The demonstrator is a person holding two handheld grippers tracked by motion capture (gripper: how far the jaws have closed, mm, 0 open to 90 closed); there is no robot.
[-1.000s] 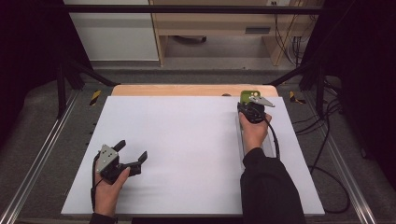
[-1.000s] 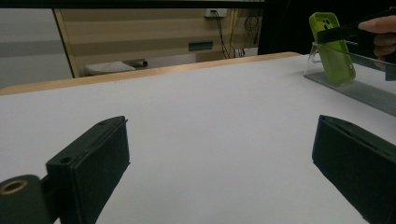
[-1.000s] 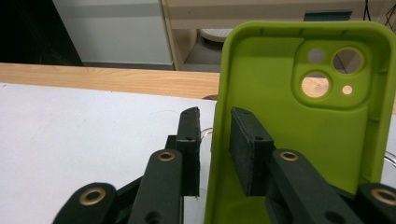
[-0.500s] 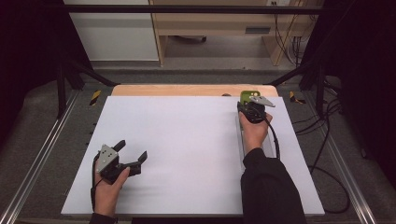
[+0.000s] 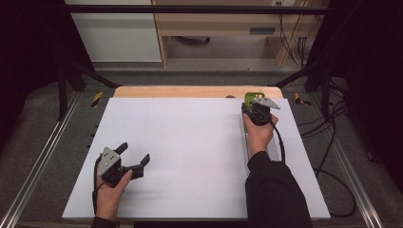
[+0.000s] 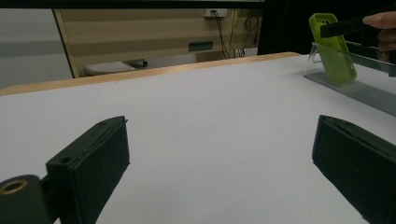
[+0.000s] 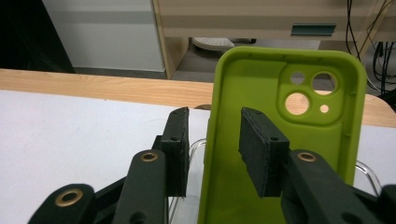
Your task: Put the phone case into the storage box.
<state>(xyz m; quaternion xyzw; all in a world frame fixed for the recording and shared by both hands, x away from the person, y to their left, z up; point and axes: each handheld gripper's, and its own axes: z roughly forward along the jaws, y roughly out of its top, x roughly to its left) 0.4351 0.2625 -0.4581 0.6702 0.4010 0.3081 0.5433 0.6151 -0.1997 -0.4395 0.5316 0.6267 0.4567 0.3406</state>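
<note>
- Right gripper (image 7: 212, 154): its fingers (image 7: 180, 140) have just been opening and stand narrowly apart; the left edge of the green phone case (image 7: 285, 140) sits between them, one finger outside it, the other inside its hollow; whether the pads press it I cannot tell
- The case stands upright in a clear stand (image 6: 322, 74) at the table's (image 5: 190, 142) far right edge
- Left gripper (image 5: 130, 159): fingers (image 6: 93, 163) spread wide over bare table, the case well beyond them

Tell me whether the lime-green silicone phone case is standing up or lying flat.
Standing up: the lime-green silicone phone case leans nearly upright against a clear plastic stand, camera cutouts at its top.
</note>
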